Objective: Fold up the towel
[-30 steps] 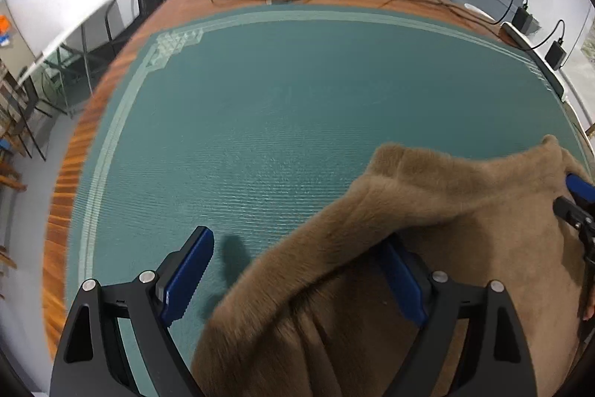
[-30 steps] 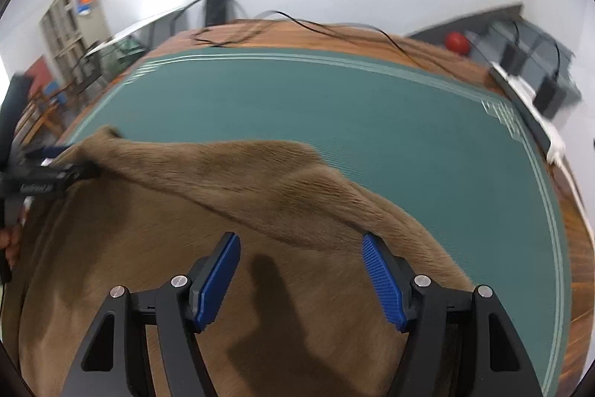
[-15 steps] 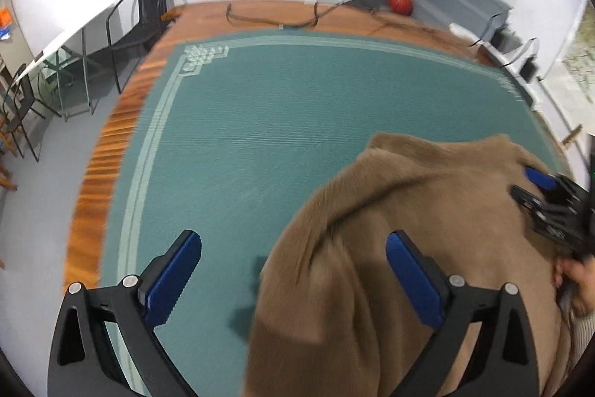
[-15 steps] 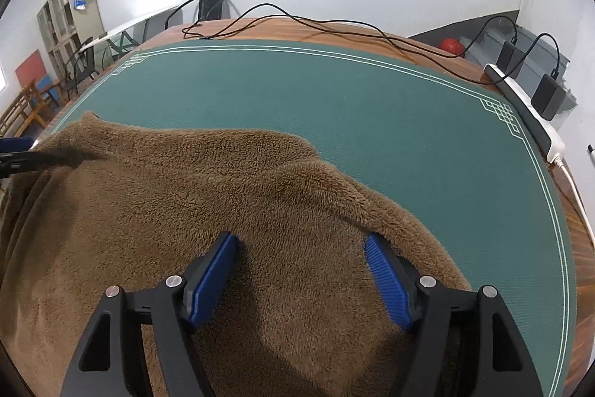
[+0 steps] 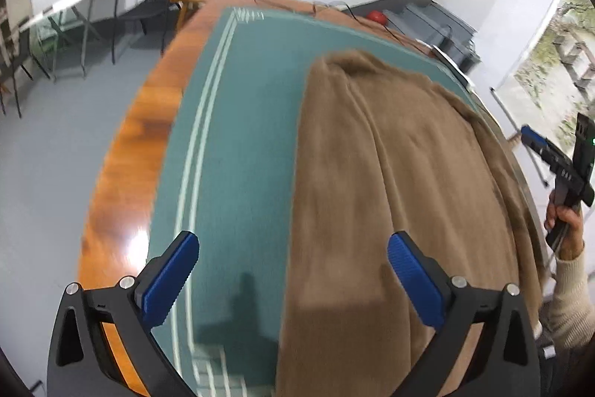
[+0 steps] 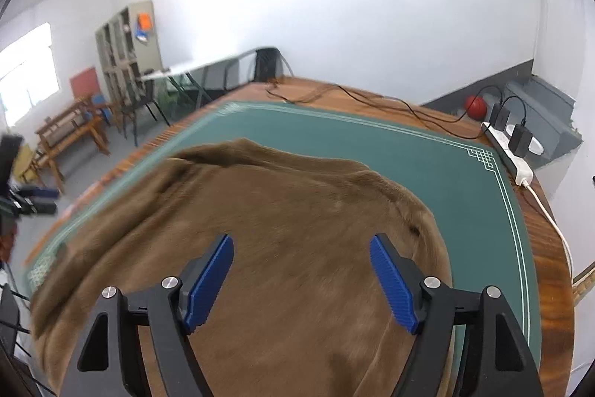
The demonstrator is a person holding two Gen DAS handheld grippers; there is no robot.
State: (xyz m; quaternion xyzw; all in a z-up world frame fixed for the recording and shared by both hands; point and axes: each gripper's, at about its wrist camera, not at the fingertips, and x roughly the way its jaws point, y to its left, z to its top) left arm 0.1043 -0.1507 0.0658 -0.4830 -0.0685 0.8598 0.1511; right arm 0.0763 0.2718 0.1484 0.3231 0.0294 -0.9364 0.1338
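Note:
A brown fleecy towel (image 5: 394, 181) lies spread on the green table mat (image 5: 241, 144), with folds along its far edge. My left gripper (image 5: 293, 278) hangs open above the towel's left edge, nothing between its blue pads. In the right wrist view the same towel (image 6: 282, 226) fills the foreground. My right gripper (image 6: 301, 278) is open above it, holding nothing. The right gripper (image 5: 554, 155) shows in the left wrist view too, held in a hand at the far right, off the towel. At the left rim of the right wrist view, the left gripper (image 6: 31, 202) is a blur.
The mat covers a wooden table (image 5: 130, 151) with its edge on the left. Black cables (image 6: 364, 99), a white power strip (image 6: 509, 155) with chargers and a red ball (image 6: 476, 107) are at the far right. Chairs (image 5: 148, 6) and a cabinet (image 6: 126, 47) stand beyond the table.
Both grippers have let go of the towel and pulled back and up. The towel now lies flat on the mat. The views have tilted, showing more of the room.

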